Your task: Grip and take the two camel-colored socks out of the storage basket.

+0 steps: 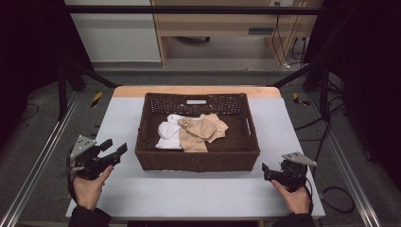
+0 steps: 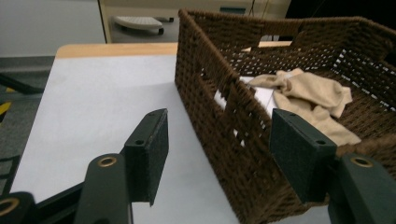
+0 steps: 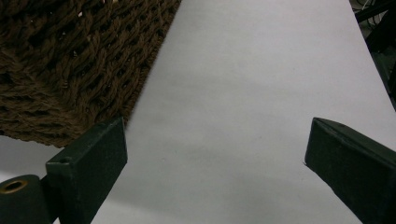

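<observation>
A dark brown wicker basket (image 1: pixel 196 160) stands in the middle of the table. Inside it lie beige socks (image 1: pixel 204 128) bunched over white socks (image 1: pixel 168 135). My left gripper (image 1: pixel 116 145) is held off the basket's front left corner, open and holding nothing. The left gripper view looks between its pads at the basket's wall (image 2: pixel 210 84), with a beige sock (image 2: pixel 310 93) and a bit of white sock (image 2: pixel 265 97) beyond. My right gripper (image 1: pixel 267 172) rests near the front right corner, open and holding nothing. The right gripper view shows the basket's corner (image 3: pixel 70 60) beside its left pad (image 3: pixel 93 158).
The pale grey table top (image 1: pixel 189 194) has bare room in front of the basket and on both sides. Its wooden far edge (image 1: pixel 196 90) lies behind the basket. Metal rails (image 1: pixel 33 165) run along the table's sides, and cables (image 1: pixel 333 194) trail on the floor at right.
</observation>
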Motion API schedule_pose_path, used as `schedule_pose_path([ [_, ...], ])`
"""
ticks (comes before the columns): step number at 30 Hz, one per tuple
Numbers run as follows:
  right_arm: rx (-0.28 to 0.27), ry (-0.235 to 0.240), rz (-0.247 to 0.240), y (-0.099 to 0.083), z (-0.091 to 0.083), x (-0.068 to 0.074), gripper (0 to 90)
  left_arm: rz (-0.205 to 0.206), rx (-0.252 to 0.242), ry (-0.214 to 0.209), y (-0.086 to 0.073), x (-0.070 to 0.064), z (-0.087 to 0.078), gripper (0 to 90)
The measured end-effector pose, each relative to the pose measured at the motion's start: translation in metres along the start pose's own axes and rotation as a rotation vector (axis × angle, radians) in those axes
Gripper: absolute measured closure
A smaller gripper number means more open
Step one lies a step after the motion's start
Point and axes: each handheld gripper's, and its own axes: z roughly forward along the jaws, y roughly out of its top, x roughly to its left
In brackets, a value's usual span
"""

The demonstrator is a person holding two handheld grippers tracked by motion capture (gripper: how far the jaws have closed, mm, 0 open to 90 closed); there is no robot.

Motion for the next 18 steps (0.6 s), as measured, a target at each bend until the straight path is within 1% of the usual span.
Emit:
schedule_pose_path([
  [7,-0.007,-0.005,0.003,0.0,0.0,-0.001,6.0,0.011,-0.031,-0.022,0.017,-0.012,0.003,37.8],
  [18,-0.011,-0.01,0.006,0.001,-0.001,-0.002,6.4,0.026,-0.048,-0.061,0.037,-0.036,0.021,37.9],
])
